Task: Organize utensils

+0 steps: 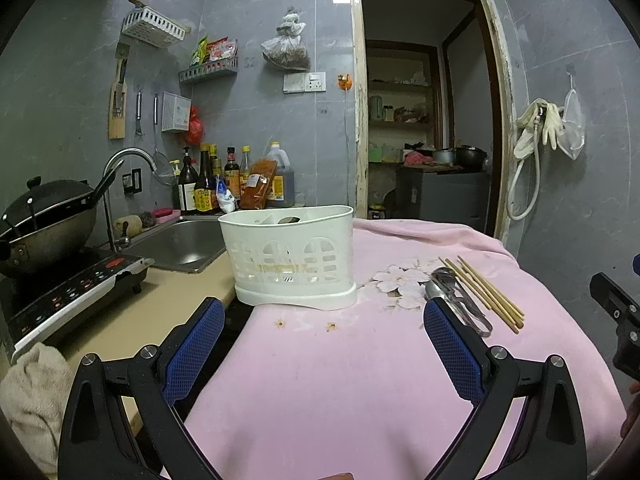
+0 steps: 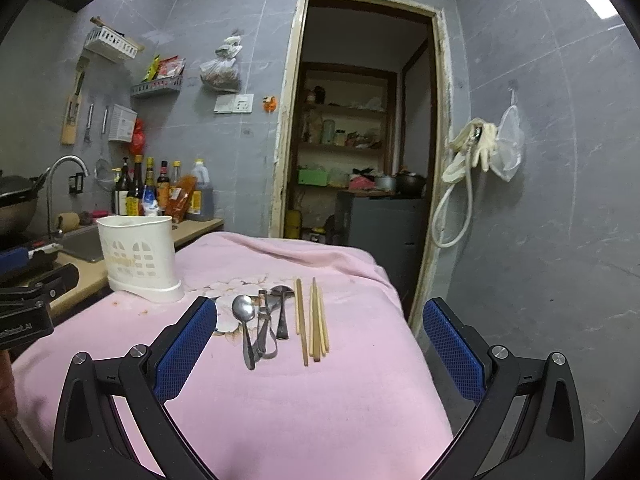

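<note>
Chopsticks (image 2: 314, 320) and metal cutlery lie side by side on the pink cloth (image 2: 280, 400), directly ahead of the right gripper (image 2: 320, 344), whose blue pads are spread wide with nothing between them. The left gripper (image 1: 324, 340) is likewise spread and empty, facing the white slotted utensil holder (image 1: 290, 256) that stands upright at the cloth's near-left corner beside the sink (image 1: 188, 240). A spoon (image 2: 245, 320), what looks like small tongs (image 2: 266, 328) and a ladle-like spoon (image 2: 281, 308) overlap at their handles, so lifting one may drag its neighbour. All are probably light and stiff; the steel is likely slippery against the pads and sits low in the soft cloth. The chopsticks are thin and may roll; pinching them together across mid-length seems safest, and the spoon at its handle
</note>
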Demonstrator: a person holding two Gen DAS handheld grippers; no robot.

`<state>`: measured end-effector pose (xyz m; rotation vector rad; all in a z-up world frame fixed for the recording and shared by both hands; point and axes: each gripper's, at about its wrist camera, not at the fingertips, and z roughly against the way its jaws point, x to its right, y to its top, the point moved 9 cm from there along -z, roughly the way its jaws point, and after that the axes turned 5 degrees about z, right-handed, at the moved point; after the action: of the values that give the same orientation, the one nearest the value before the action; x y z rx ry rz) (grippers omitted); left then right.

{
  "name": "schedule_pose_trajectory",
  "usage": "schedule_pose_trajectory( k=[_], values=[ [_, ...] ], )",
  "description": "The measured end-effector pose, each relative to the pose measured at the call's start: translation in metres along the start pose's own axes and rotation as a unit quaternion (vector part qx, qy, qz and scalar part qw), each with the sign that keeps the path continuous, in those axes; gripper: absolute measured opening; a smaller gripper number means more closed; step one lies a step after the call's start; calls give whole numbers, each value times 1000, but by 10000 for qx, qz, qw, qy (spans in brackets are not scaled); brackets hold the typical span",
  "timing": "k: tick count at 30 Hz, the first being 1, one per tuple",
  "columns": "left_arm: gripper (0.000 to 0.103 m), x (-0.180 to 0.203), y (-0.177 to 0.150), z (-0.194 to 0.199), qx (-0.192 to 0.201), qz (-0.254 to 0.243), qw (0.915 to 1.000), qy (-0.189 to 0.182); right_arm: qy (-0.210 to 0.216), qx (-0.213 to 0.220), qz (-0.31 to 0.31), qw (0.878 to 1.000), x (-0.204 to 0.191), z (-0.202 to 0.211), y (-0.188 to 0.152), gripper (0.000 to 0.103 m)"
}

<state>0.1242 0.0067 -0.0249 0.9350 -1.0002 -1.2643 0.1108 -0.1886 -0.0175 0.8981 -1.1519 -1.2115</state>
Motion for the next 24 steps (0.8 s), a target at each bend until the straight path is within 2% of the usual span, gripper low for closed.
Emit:
schedule_pose_trajectory(
  k=[7,14,20,24],
  values=[
    [98,1,16,-28,-242,24,9997,54,385,-165,-127,9990,14,-29,10,103],
    [98,13,28,-55,-399,-201,9990,100,793,-315,53,9963,30,-63,21,103],
    [98,28,29,-91,-875,-312,9956,-128,1044,-719,243,9916,36,-96,16,103],
    [98,42,20,-119,-1379,-248,9894,-371,1324,-1215,-45,9837,46,-128,6,103]
  ],
)
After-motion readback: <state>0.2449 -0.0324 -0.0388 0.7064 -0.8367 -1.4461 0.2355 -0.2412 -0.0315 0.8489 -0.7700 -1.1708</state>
